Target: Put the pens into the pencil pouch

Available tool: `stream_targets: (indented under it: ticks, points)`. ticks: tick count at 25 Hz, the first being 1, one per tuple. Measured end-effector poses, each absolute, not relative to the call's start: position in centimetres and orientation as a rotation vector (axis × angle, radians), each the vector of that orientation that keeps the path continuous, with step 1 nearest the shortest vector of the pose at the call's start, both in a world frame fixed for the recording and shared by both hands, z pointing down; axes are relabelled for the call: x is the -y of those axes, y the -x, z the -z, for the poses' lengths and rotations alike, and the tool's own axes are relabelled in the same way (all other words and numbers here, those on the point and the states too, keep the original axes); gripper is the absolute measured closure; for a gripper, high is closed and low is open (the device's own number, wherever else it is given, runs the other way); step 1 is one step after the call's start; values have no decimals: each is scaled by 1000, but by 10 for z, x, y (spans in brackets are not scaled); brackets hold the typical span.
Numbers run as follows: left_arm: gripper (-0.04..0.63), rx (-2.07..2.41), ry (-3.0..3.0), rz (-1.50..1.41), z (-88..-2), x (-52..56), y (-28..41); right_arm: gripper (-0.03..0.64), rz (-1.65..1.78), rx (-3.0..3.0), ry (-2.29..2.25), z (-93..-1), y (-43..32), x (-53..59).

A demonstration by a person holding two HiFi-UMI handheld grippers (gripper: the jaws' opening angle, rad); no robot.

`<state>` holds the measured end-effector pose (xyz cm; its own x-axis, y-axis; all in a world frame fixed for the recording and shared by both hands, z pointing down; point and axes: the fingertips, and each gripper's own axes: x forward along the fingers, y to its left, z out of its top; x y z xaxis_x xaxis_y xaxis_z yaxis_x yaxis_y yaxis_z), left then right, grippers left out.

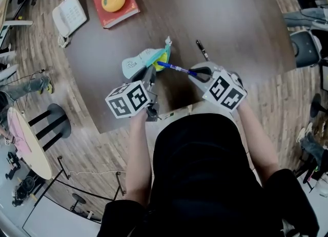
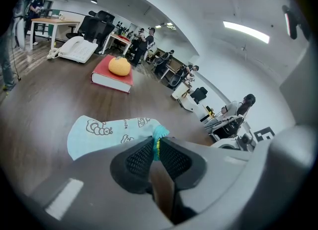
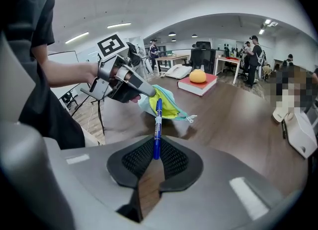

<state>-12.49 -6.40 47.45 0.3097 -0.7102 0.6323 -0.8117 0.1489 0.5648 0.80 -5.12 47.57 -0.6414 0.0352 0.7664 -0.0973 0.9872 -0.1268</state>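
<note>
Left hand-held gripper (image 2: 156,147): clenched on the rim of the pencil pouch (image 1: 137,63) at its open mouth, holding that edge up.
Right hand-held gripper (image 3: 156,157): grasping the blue pen (image 3: 158,122) near its rear end; the tip sits at the yellow-lined mouth.
Pencil pouch position: pale blue, its body resting on the bench (image 1: 220,21), mouth facing the right hand-held gripper.
Second pen (image 1: 202,50): dark, lying on the bench, apart from the pouch.
Pen handling: judged light, stiff and smooth; may pivot between the pads when held by one end. A mid-barrel hold is steadier.
Pouch handling: judged soft and limp; the mouth probably collapses if released. Hold the rim.
</note>
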Motion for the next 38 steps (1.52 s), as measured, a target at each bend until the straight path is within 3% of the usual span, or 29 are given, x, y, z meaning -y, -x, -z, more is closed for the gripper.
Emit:
stream_targets:
  ticks: [38]
  points:
    - [563,1370,-1595,-101,-476,39,120,569,-184,2257,18,-499,62,38]
